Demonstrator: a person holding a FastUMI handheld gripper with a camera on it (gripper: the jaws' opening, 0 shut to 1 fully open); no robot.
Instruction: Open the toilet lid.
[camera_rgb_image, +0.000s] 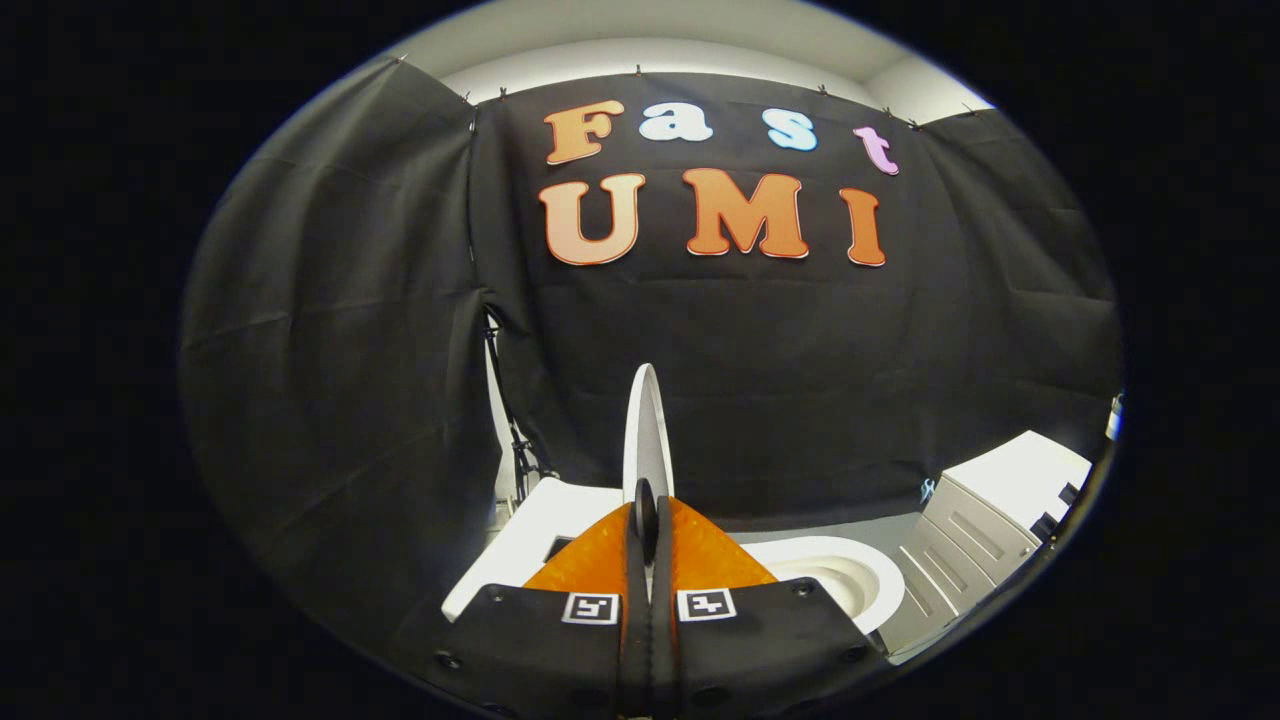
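The white toilet lid (647, 430) stands raised and nearly upright, seen edge-on as a thin blade rising just ahead of the fingers. My gripper (648, 515) is shut on the lid's lower edge, with both fingers pressed together around it. To the right of the fingers lies the white toilet seat and open bowl (835, 575). The white tank top (535, 535) sits to the left of the lid.
A white cabinet (985, 510) with drawer fronts stands to the right of the bowl. Black cloth walls close in behind and on the left. A dark stand or cable (515, 430) runs down the gap in the cloth beside the tank.
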